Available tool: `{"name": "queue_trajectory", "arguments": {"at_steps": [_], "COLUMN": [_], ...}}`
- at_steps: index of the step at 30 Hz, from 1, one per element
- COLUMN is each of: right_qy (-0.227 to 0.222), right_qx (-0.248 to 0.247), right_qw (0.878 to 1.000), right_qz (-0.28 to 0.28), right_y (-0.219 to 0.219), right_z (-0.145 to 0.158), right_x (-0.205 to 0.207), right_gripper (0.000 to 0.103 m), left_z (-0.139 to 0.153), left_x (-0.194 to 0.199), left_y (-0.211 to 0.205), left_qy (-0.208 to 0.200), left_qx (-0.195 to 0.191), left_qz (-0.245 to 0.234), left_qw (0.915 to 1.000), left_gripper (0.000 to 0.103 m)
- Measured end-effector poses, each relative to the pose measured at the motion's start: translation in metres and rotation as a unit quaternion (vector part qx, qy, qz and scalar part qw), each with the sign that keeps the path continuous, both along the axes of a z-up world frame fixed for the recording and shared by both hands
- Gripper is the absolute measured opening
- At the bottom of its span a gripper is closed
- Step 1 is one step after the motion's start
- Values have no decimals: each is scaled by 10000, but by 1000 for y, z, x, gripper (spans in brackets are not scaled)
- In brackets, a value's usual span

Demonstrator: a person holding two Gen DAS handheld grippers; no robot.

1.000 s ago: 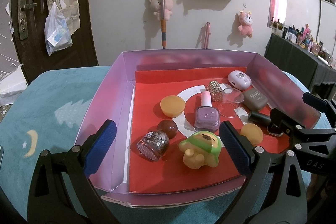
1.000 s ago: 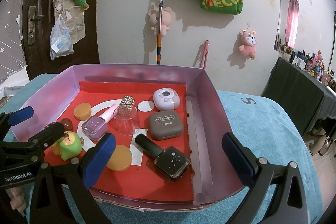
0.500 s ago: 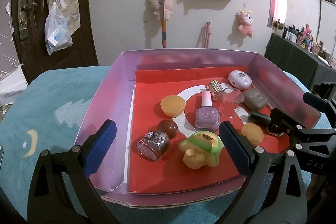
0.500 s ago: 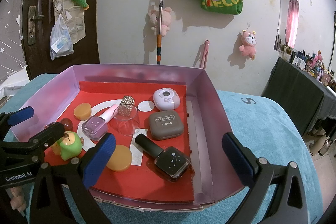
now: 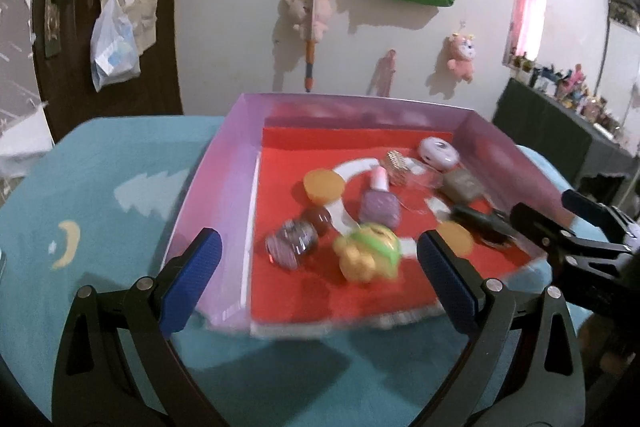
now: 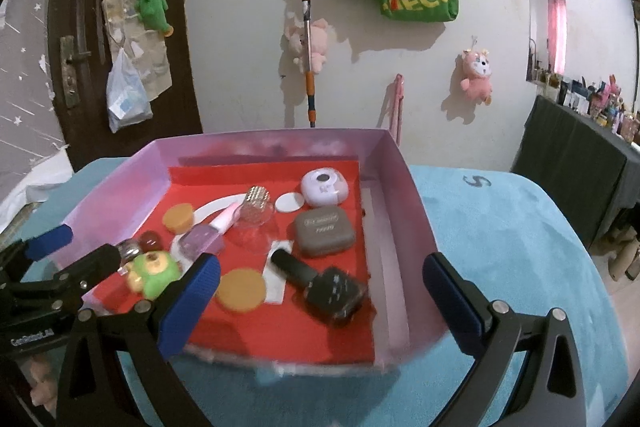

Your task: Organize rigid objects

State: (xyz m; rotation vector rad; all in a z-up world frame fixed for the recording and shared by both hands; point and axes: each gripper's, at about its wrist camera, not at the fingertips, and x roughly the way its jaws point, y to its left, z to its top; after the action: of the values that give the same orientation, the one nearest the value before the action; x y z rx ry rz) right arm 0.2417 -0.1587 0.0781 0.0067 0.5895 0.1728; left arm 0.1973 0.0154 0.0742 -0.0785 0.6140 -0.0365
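So all the small stuff sits inside the pink tray point(image 6: 400, 187) on the teal blanket point(image 6: 500, 227), nothing lying outside it that we can see. Along the tray's left edge: the glitter jar point(image 5: 290, 247), a dark ball point(image 5: 318, 219) and the green toy point(image 5: 370, 255) near the front. Mid-tray there's an orange cap point(image 6: 178, 219), the lilac polish point(image 6: 204, 237) and a clear cup point(image 6: 252, 223). Toward the right edge: the white gadget point(image 6: 324, 187), the grey compact point(image 6: 324, 231), and the black polish point(image 6: 320, 283) lying flat near the front with a second orange cap point(image 6: 240, 291) beside it.

Our left claw point(image 5: 318, 279) and right claw point(image 6: 320, 303) both hang over the front edge, spread wide, holding nothing.

Honestly it fits either a loose pile waiting to be sorted or everything already gathered in. Nothing's lined up or grouped, so we can't call it.
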Motion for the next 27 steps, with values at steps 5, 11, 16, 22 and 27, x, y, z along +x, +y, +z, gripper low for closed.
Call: {"name": "queue_trajectory", "arguments": {"at_steps": [5, 11, 16, 22, 27], "right_qy": [17, 442, 1008, 1365, 1641], "right_qx": [-17, -158, -270, -606, -730], "right_qw": [10000, 9989, 9945, 9885, 9832], "right_qz": [54, 74, 13, -227, -333], "right_y": [-2, -1, -3, -3, -3], "right_z": [10, 5, -19, -41, -49], "right_x": [-40, -82, -100, -103, -97], "right_gripper": [103, 103, 103, 103, 103], "left_z": [5, -6, -23, -42, -49], "left_x": [-37, -67, -82, -82, -79], "left_y": [-2, -5, -9, -16, -20], "left_qy": [144, 626, 999, 1403, 1557], "left_qx": [27, 43, 52, 237, 374], "left_qz": [-57, -7, -34, 52, 135], "left_qw": [9999, 9980, 9950, 9898, 9870], "left_gripper": [100, 100, 100, 100, 100]}}
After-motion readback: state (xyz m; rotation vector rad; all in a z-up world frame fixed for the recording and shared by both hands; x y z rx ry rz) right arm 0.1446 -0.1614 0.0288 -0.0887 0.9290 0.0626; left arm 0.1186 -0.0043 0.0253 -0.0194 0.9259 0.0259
